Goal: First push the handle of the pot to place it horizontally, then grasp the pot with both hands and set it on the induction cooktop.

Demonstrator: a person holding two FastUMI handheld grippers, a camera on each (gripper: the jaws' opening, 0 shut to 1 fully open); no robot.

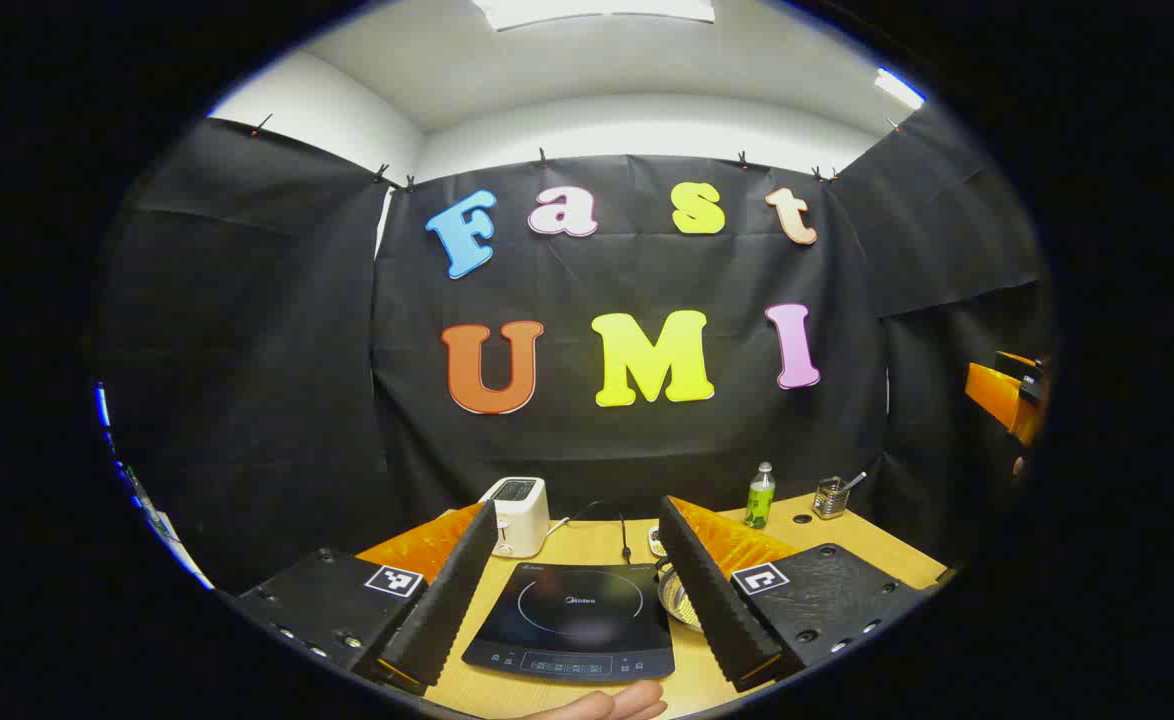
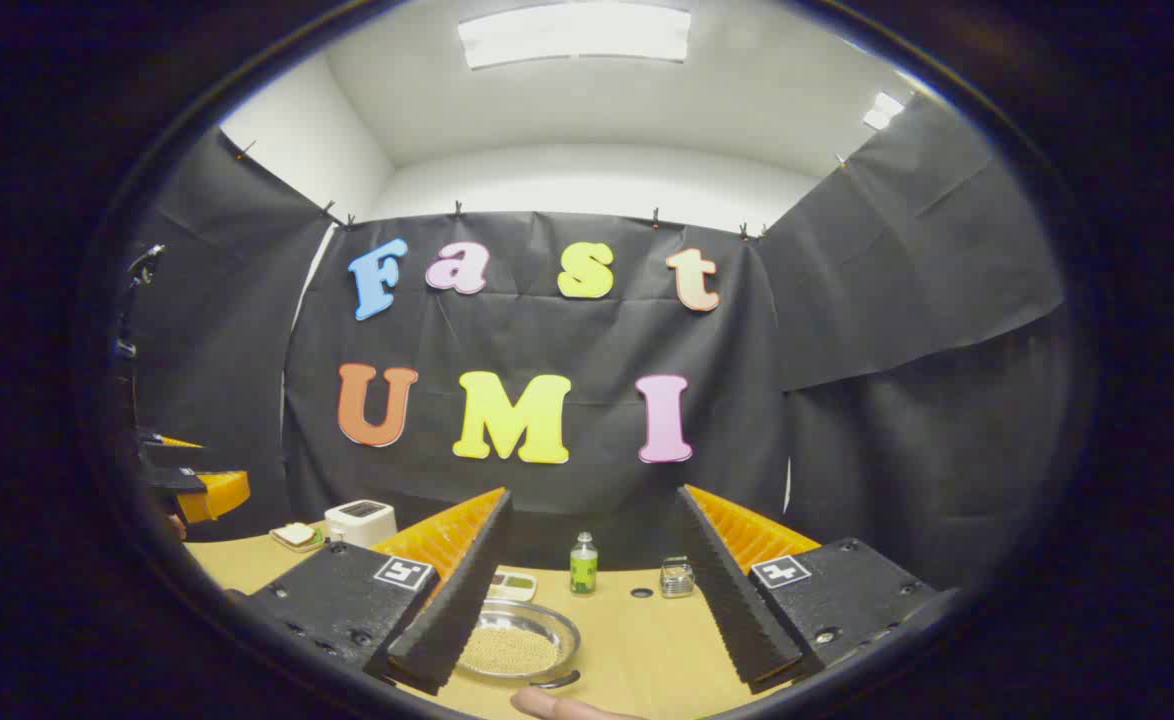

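Right gripper view: pot (image 2: 517, 648) between spread right tongs (image 2: 587, 630), nearer left finger; left tongs (image 1: 579, 620) released.

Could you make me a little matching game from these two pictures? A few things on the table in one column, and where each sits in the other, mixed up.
Things:
1. black flat induction cooktop
2. white boxy toaster
3. green plastic bottle with a white cap
4. shallow round metal pot with pale grains in it

Places:
A. at the back of the wooden table, near the black cloth
B. between the left gripper fingers in the left gripper view
C. beside the left finger of the right gripper
D. behind the cooktop's far left corner

Pairs: 1-B, 2-D, 3-A, 4-C
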